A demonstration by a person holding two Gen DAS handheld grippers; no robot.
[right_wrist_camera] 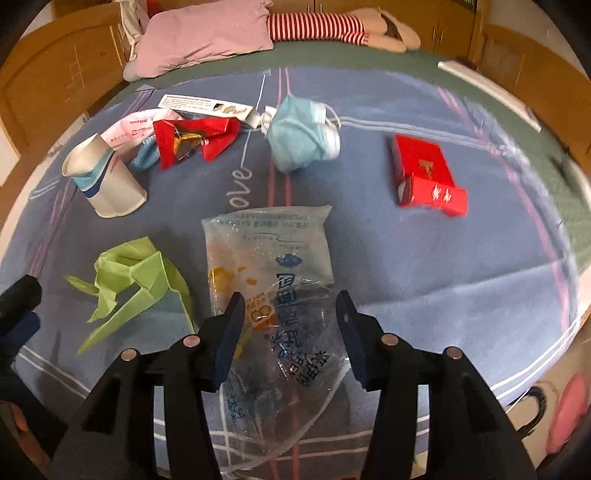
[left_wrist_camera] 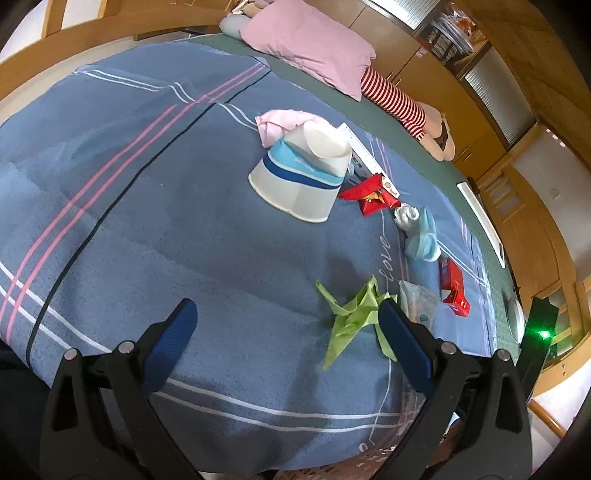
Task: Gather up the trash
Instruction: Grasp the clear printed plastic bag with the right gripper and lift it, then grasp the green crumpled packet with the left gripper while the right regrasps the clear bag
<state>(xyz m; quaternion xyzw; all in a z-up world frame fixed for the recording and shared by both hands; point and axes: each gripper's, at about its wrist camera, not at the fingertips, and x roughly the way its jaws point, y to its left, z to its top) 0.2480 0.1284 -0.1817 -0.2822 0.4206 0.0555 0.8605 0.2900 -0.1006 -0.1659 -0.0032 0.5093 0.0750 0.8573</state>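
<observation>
Right jaws: the right gripper [right_wrist_camera: 290, 325] stands part open, its pads on either side of a clear plastic bag [right_wrist_camera: 273, 280] without pressing on it.
Left jaws: the left gripper [left_wrist_camera: 284, 332] is spread wide and holds nothing; crumpled green paper [left_wrist_camera: 351, 314] lies by its right finger.
Bed: a blue striped blanket [right_wrist_camera: 424, 266] carries all the trash.
Left of the bag: green paper [right_wrist_camera: 136, 280], and further up a paper cup [right_wrist_camera: 107, 184] on its side.
Further up: red wrapper [right_wrist_camera: 192, 138], blue face mask [right_wrist_camera: 299, 138], white leaflet [right_wrist_camera: 199, 103].
Right: red carton [right_wrist_camera: 428, 177], well apart from the bag.
Head of the bed: pink pillow [right_wrist_camera: 203, 35].
</observation>
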